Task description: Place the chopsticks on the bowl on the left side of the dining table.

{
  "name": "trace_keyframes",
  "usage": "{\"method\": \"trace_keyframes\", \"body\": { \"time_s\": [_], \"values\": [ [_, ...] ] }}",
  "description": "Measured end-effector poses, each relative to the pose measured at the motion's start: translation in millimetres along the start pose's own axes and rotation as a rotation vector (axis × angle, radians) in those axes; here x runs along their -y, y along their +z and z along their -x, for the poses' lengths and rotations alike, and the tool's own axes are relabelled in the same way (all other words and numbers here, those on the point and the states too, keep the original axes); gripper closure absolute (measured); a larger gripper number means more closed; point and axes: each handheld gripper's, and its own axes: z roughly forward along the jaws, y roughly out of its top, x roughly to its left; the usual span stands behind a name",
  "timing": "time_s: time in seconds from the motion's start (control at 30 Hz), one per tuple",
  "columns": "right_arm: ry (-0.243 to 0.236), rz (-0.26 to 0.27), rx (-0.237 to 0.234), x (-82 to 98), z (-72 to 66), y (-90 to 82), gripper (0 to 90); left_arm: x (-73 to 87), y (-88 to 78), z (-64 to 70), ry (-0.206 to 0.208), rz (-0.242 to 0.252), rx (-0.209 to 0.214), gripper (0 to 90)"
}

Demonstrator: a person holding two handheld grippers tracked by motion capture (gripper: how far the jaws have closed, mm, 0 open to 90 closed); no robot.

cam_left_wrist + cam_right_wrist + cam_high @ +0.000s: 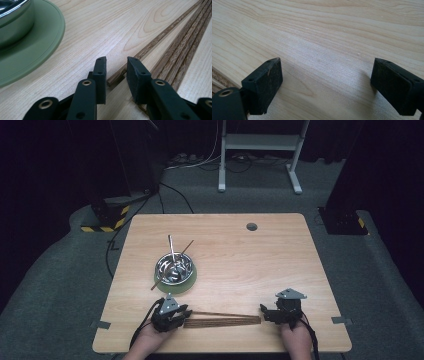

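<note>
Left gripper [186, 313] is low over the table [260, 265], jaws part-open with a narrow gap. The near end of one stick [155, 42] sits in that gap, between the pads [100, 75]; pads look just clear of it, can't confirm contact. Nothing pinched as far as I can tell.

The other sticks [182, 55] lie bundled just right of that jaw gap, running forward and away from it. In the high view the stick row [222, 321] spans between the two grippers, with the single stick angled slightly off the far side of the bundle.

Right gripper [263, 312] sits at the opposite end of the row, jaws spread wide, bare wood between them. Stick ends [218, 82] show just outside its left pad [264, 85], apart from it. Holding nothing.

Ahead and left of the left gripper: metal bowl [174, 266] on a green plate [192, 282], near but not touching. Bowl has a few sticks [171, 247] leaning out over its far rim and one poking out the near-left side.
</note>
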Motion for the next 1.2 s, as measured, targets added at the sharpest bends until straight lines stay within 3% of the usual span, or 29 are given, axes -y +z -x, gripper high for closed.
{"method": "trace_keyframes", "body": {
  "time_s": [0.67,0.87,1.0,1.1,1.2],
  "values": [
    [-0.010,0.003,-0.003,0.0,0.2,0.2,10.0,0.0,0.6,3.0,0.020,-0.001,-0.025,81.2],
    [-0.010,0.003,-0.003,0.0,0.2,0.2,10.0,0.1,0.6,5.2,0.041,-0.001,-0.050,83.3],
    [-0.010,0.003,-0.003,0.0,0.2,0.2,10.0,-3.0,3.1,4.1,0.018,-0.008,-0.071,69.4],
    [-0.010,0.003,-0.003,0.0,0.2,0.3,10.0,-7.7,8.4,5.4,0.049,-0.006,-0.091,64.7],
    [-0.010,0.003,-0.003,0.0,0.2,0.2,10.0,-12.0,14.0,3.0,0.042,-0.006,-0.070,63.1]
  ]
}}
